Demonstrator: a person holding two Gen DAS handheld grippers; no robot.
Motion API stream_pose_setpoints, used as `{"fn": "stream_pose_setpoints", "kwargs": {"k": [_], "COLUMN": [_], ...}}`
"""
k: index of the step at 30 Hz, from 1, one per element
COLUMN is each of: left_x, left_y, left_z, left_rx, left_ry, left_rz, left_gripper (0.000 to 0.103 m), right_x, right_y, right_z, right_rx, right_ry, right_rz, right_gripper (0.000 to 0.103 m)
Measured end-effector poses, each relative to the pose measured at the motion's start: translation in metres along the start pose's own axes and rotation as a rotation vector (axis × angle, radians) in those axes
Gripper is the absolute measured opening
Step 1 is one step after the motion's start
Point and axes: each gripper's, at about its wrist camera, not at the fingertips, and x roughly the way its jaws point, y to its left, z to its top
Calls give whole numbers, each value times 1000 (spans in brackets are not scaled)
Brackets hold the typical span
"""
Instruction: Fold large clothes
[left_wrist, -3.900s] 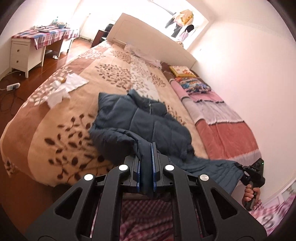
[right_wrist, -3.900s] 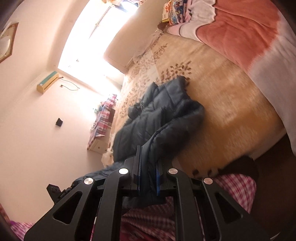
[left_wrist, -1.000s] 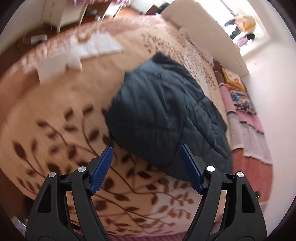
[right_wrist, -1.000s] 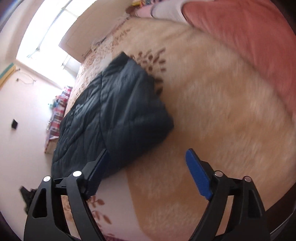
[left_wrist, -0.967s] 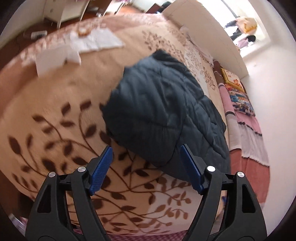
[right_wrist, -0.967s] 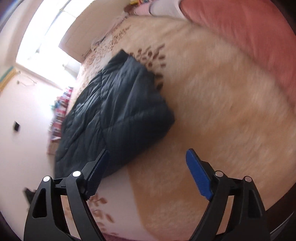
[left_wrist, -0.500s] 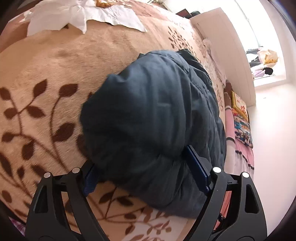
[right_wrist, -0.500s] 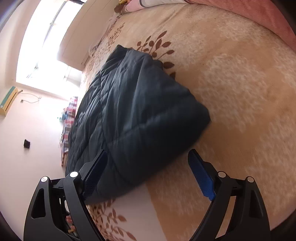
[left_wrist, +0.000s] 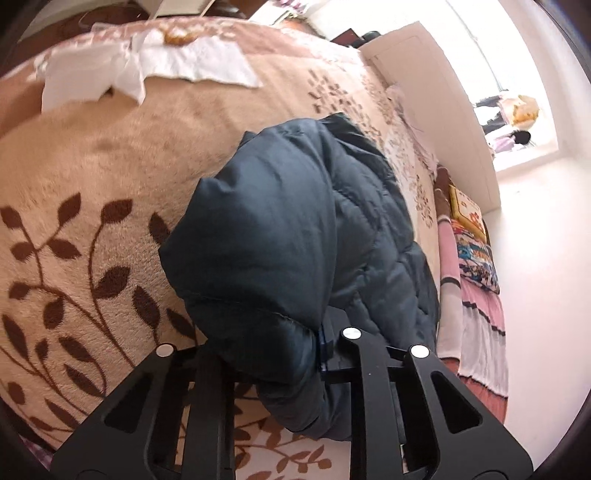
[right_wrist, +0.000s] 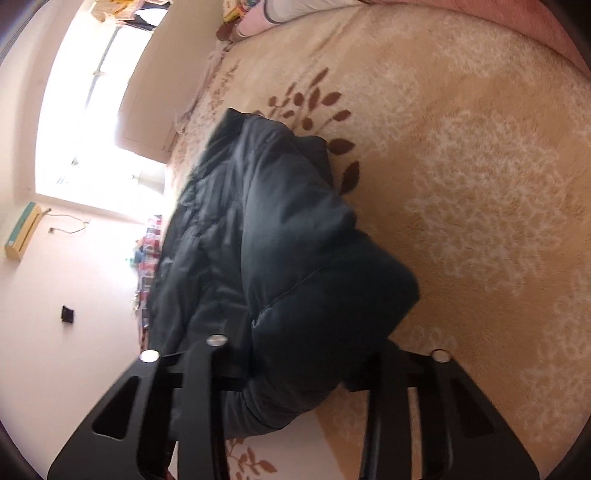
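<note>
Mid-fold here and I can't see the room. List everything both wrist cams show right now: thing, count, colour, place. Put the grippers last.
Padded jacket: one, dark blue, bunched near the bed's near edge, its near end between both grippers' fingers.
Blanket: one, beige with brown leaf print, covering the bed under the jacket.
White cloths: a few pieces, white, on the blanket's far left part.
Striped bedding: one, pink and white, along the bed's right side.
Patterned pillows: about two, multicoloured, beyond the striped bedding.
Headboard: one, white, at the bed's far end.
Air conditioner: one, white and green, on the wall.
Left gripper: black, closed on the jacket's near edge.
Right gripper: black, closed on the jacket's near edge.
</note>
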Motion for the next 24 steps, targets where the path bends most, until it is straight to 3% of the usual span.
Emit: {"fn": "stream_pose_setpoints", "kwargs": {"k": [6,16,24], "left_x": [-40,-98,-98], "left_y": [2,55,65], "left_z": [-13,-71,-83], "left_rx": [95,185,237], "left_ry": [15,78,60], "left_rz": [2,52,93], "left_gripper": [16,17,20], "right_x": [-36,-81,-83], "right_y": [12,-15,-20], "right_z": [-23,-93,-109], "right_rx": [-84,-146,-202], "right_ry": [6,72,64], "right_rz": [-48,-130,-189], "right_gripper": [27,27,34]}}
